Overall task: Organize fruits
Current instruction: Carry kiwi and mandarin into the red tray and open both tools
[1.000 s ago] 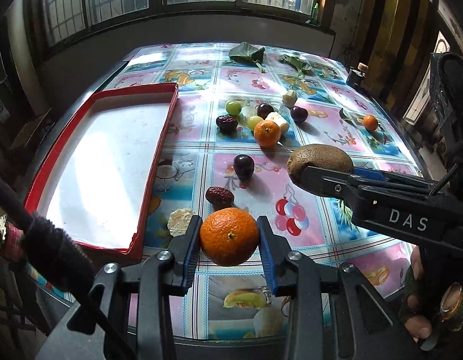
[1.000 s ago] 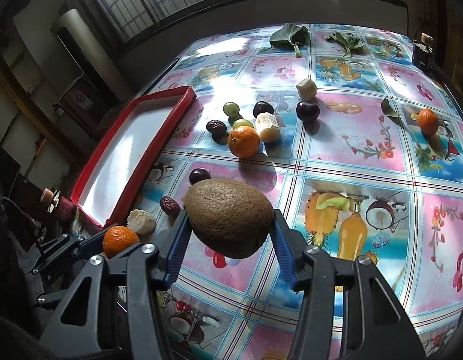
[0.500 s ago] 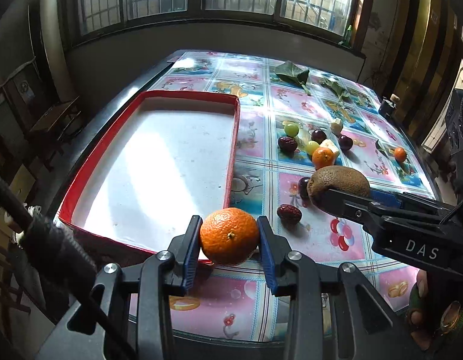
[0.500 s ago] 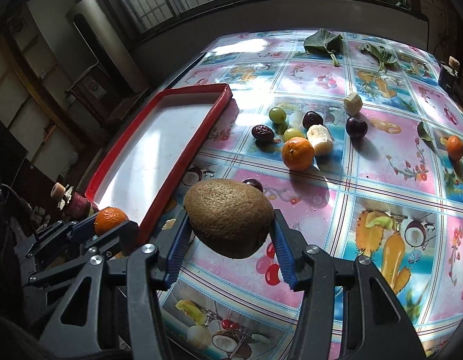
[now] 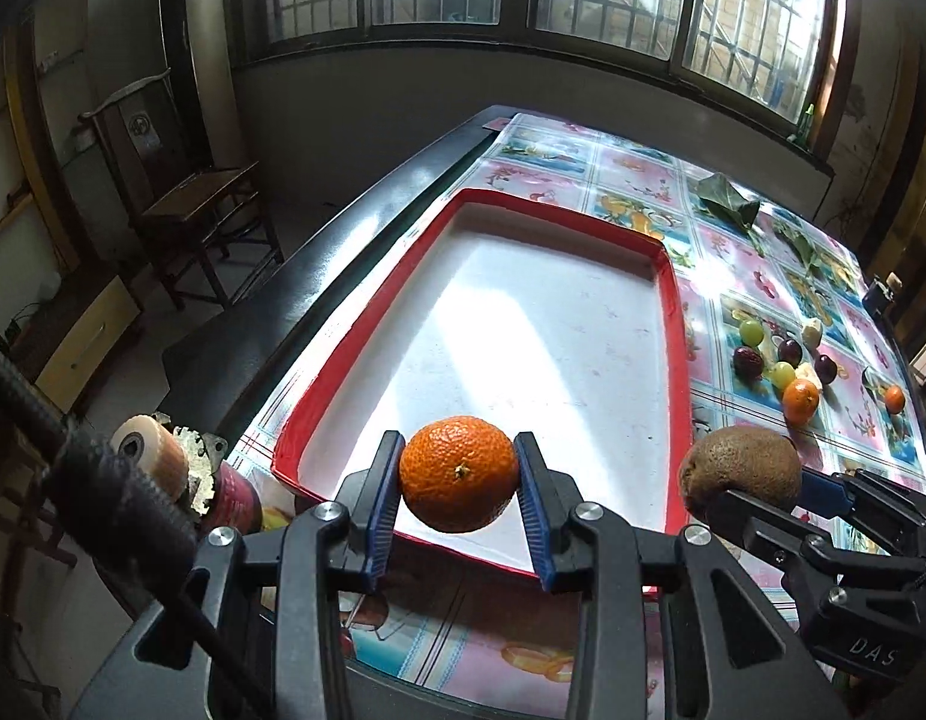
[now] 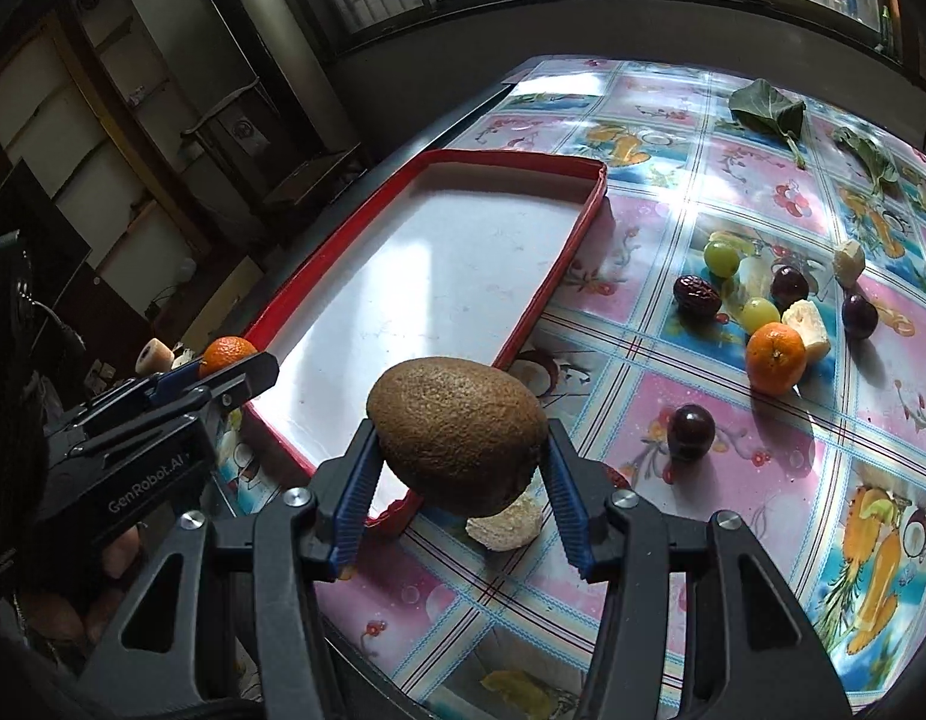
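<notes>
**Both tongs loaded at the red tray**

The left tongs [image 5: 458, 483] are clamped on a mandarin [image 5: 459, 473], held off the surface over the near edge of the red tray [image 5: 673, 324], its blue pads [image 5: 384, 501] pressing on both sides. The right tongs [image 6: 460, 483] grip a brown kiwi [image 6: 457, 432], raised above the tray's near corner and the patterned worktop [image 6: 763, 480]. Well apart to the right lie 2 green grapes [image 6: 721, 258], dark plums [image 6: 691, 427], a red date [image 6: 697, 295] and another mandarin [image 6: 776, 357]
</notes>
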The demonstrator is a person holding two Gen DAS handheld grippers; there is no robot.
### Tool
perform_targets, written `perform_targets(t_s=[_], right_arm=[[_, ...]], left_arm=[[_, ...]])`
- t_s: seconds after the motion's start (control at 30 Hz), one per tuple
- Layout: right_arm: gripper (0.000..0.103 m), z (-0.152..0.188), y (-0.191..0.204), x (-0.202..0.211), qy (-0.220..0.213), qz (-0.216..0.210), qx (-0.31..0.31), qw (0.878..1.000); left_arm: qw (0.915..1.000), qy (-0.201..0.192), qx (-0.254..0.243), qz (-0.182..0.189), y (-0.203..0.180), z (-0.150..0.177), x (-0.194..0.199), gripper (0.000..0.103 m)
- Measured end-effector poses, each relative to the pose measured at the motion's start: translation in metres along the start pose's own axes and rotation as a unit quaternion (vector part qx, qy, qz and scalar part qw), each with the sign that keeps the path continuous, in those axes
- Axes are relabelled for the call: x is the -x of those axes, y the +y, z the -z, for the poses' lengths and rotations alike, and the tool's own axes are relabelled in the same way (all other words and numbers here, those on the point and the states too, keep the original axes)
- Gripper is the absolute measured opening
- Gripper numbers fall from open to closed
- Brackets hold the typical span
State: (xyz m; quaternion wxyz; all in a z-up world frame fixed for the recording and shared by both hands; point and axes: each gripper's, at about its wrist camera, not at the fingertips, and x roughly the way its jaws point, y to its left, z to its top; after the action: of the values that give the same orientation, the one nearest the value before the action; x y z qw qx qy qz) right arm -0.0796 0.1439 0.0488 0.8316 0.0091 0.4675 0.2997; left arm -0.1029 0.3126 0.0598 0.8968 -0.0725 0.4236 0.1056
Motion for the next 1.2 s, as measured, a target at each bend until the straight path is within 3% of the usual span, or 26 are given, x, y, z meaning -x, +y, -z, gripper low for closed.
perform_targets(t_s=[0.3, 0.67, 0.93, 1.03, 1.2], right_arm=[[0.055, -0.006, 0.037, -0.04, 0.026, -0.016, 0.041, 0.999], [0.055, -0.006, 0.049, -0.08, 0.059, -0.017, 0.063, 0.996], [0.057, -0.002, 0.051, -0.078, 0.054, -0.015, 0.074, 0.996], [0.071, -0.003, 0.049, -0.07, 0.045, -0.012, 0.071, 0.996], [0.072, -0.003, 0.043, -0.05, 0.027, -0.012, 0.065, 0.997]], left_arm=[[0.9997, 0.009, 0.016, -0.018, 0.017, -0.01, -0.025, 0.036], [0.9979, 0.046, 0.017, -0.042, 0.024, -0.009, -0.06, 0.036], [0.9969, 0.058, 0.017, -0.051, 0.025, -0.004, -0.066, 0.037], [0.9969, 0.055, 0.022, -0.051, 0.027, -0.005, -0.062, 0.045], [0.9979, 0.041, 0.024, -0.043, 0.022, -0.007, -0.047, 0.054]])
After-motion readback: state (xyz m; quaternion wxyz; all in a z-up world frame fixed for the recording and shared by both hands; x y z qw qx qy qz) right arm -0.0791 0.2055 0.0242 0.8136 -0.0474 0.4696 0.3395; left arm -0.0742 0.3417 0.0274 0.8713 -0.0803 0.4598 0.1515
